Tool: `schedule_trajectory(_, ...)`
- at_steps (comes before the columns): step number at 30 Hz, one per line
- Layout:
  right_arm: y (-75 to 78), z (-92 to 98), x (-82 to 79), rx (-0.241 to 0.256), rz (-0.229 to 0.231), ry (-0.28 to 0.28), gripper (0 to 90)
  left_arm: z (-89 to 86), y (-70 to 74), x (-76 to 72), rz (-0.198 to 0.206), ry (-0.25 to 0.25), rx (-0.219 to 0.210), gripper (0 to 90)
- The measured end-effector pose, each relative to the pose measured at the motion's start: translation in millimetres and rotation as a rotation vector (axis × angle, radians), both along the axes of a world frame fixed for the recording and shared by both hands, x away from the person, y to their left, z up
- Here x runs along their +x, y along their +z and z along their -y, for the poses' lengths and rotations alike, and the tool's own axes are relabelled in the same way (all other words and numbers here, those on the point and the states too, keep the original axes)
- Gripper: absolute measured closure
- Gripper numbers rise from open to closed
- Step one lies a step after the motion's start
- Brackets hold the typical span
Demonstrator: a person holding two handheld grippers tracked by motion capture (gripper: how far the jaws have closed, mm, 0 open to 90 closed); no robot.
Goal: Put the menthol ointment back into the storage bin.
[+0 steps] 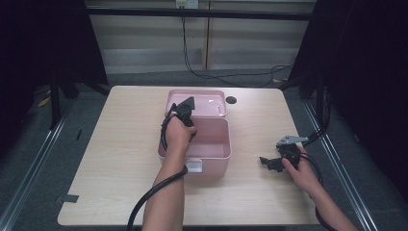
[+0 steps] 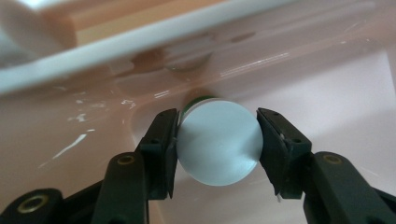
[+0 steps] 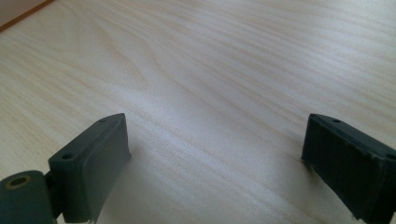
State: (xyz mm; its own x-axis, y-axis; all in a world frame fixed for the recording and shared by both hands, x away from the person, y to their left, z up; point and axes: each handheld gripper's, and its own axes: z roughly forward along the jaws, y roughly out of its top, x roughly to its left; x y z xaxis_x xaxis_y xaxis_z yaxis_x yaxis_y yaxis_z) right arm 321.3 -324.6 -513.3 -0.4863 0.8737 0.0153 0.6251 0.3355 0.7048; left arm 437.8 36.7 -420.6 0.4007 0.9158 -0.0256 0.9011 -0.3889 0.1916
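A pink plastic box (image 1: 214, 161) stands in the middle of the wooden table (image 1: 115, 144), its lid (image 1: 204, 101) swung open toward the far side. My left gripper (image 1: 185, 109) reaches down into the box at its left rear. In the left gripper view my left gripper (image 2: 217, 113) is shut on a small container with a round white cap (image 2: 219, 144) and a green band beneath it, close to the pink inner wall (image 2: 317, 79). My right gripper (image 1: 270, 162) rests low over the table at the right. Its jaws stand wide apart in the right gripper view (image 3: 217, 120), with bare wood between them.
A small dark round spot (image 1: 231, 100) sits on the table just right of the lid. Cables trail from both grippers toward the near edge. Dark curtains and metal frame posts flank the table, and bare wood (image 1: 255, 125) lies between box and right gripper.
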Motion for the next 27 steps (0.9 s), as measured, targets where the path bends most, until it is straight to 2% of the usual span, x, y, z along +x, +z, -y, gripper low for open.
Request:
schedule_trajectory(3,0.0,0.0,0.0,0.000,0.000,0.000,6.9,-0.1,-1.7,-0.6,0.000,0.020,-0.013,50.5)
schedule_trajectory(16,0.0,0.0,0.0,0.000,0.000,0.000,6.9,-1.1,-9.4,-0.8,0.008,0.022,-0.013,50.4)
schedule_trajectory(27,0.0,0.0,0.0,0.000,0.000,0.000,6.9,0.4,-10.1,-0.4,0.010,0.017,-0.011,50.3)
